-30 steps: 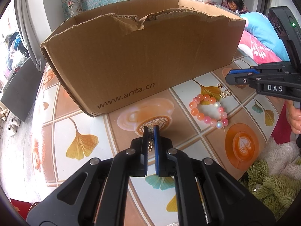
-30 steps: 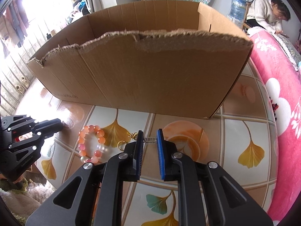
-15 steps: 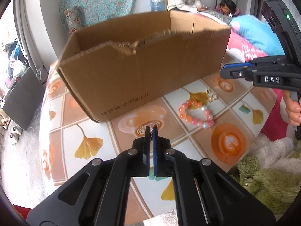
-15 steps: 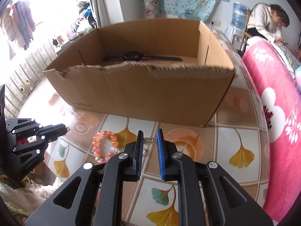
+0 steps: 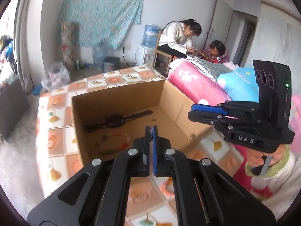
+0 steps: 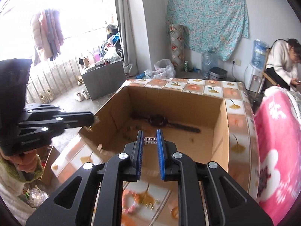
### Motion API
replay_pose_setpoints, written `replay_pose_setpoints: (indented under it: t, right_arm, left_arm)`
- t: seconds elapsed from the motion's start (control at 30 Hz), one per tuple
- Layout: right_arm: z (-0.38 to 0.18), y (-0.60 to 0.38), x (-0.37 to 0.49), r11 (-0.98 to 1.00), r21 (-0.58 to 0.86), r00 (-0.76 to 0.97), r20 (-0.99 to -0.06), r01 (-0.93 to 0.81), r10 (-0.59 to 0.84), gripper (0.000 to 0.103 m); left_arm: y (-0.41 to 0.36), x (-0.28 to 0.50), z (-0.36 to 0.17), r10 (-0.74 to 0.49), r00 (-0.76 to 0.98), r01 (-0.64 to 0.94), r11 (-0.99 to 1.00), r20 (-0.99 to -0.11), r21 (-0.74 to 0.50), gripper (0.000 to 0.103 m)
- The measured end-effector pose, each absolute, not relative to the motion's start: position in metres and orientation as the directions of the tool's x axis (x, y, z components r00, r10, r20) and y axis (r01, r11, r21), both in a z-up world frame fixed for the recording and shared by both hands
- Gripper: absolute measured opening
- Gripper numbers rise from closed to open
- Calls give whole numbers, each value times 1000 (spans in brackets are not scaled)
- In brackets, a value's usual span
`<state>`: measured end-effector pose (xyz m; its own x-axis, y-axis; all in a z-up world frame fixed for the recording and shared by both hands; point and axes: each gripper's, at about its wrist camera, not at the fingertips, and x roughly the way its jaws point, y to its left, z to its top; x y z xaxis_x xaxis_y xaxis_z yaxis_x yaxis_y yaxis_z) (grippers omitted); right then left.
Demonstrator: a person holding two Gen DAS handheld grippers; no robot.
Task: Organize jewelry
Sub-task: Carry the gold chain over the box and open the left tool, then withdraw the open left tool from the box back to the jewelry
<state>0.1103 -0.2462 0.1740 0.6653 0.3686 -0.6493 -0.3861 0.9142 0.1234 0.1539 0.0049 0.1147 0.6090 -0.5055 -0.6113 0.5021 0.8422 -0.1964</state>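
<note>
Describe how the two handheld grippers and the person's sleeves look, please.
Both the left gripper and the right gripper are matte black with silver rivets and blue pads on the fingers. The right one bears "DAS" lettering and a green light. The sleeves are white with green cuffs.

the desk [image 6: 236, 120], covered in a ginkgo-leaf tile pattern, is carrying an open cardboard box [image 6: 220, 131]; a pink bead bracelet [image 6: 131, 200] is lying just in front of the box.

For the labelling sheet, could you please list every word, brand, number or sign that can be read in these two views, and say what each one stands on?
"DAS": raised letters on the side of the right tool, seen from the left wrist.
Embossed lettering on the side of the left tool, seen from the right wrist: too blurred to read.
Cardboard box: no print shows on the faces in view.
Nothing else carries readable text.
</note>
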Motion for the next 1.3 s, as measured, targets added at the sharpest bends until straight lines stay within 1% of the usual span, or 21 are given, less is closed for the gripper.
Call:
replay_pose_setpoints:
  t: [0.07,0.1,0.17,0.23,0.37,0.57,0.7,0.87,1.17,1.23,1.3]
  right_arm:
    - [169,-250,141,910,151,619,-690,-386,377,15]
    - [167,-251,153,909,165,597,-707,-382,379,15]
    - [154,-255,185,903,211,516,-761,-374,392,15]
    - [140,-256,209,905,242,446,-807,-349,387,15]
    - [113,-257,244,901,287,322,-862,-325,391,15]
    - [92,-256,268,899,332,232,-886,-286,401,15]
    - [85,-254,279,899,344,216,-889,-271,405,15]
    - [84,-255,284,909,328,235,-892,-256,387,15]
    - [106,-266,276,916,313,311,-870,-253,383,16]
    - [115,-270,271,916,315,335,-859,-249,386,17]
    - [124,-275,265,915,319,360,-847,-246,392,23]
  left_arm:
    - [-3,182,102,-495,561,473,849,-664,-234,2]
    - [-8,200,90,-503,509,452,847,-698,-281,2]
    - [-16,224,69,-517,428,410,842,-742,-350,2]
    - [-24,239,55,-505,391,387,849,-769,-361,2]
    - [-34,261,32,-573,287,322,813,-768,-485,2]
    - [-45,277,12,-580,226,263,810,-783,-524,2]
    - [-52,286,3,-585,199,243,807,-787,-538,2]
    - [-53,289,1,-576,211,227,815,-790,-534,3]
    - [-41,283,12,-574,267,240,817,-774,-523,4]
    - [-37,278,19,-572,292,251,819,-766,-516,11]
    - [-33,272,27,-565,320,264,824,-761,-501,14]
